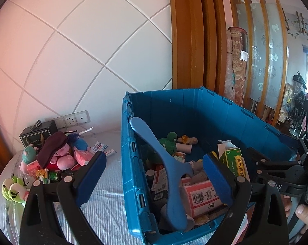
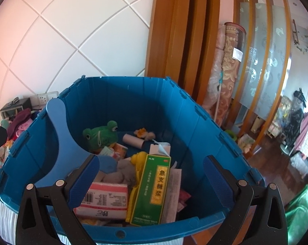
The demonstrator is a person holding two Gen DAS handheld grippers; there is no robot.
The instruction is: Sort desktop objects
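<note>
A blue crate (image 1: 131, 163) (image 2: 215, 134) stands on the striped cloth and holds several sorted items: a blue hanger (image 1: 170, 175) (image 2: 58, 134) leaning on its left wall, a green frog plush (image 2: 100, 134), a green medicine box (image 2: 152, 189) (image 1: 233, 161) and a pink tissue pack (image 2: 105, 200) (image 1: 203, 196). A pile of plush toys and small boxes (image 1: 56, 157) lies left of the crate. My left gripper (image 1: 154, 175) is open and empty above the crate's left wall. My right gripper (image 2: 152, 181) is open and empty over the crate's near end.
Green frog toys (image 1: 13, 189) lie at the table's left edge. A black box (image 1: 37, 132) and wall sockets (image 1: 72, 119) sit at the back. Rolled rugs (image 1: 237, 65) and a wooden screen (image 2: 264, 61) stand to the right. The other handle (image 1: 292, 175) shows at the right.
</note>
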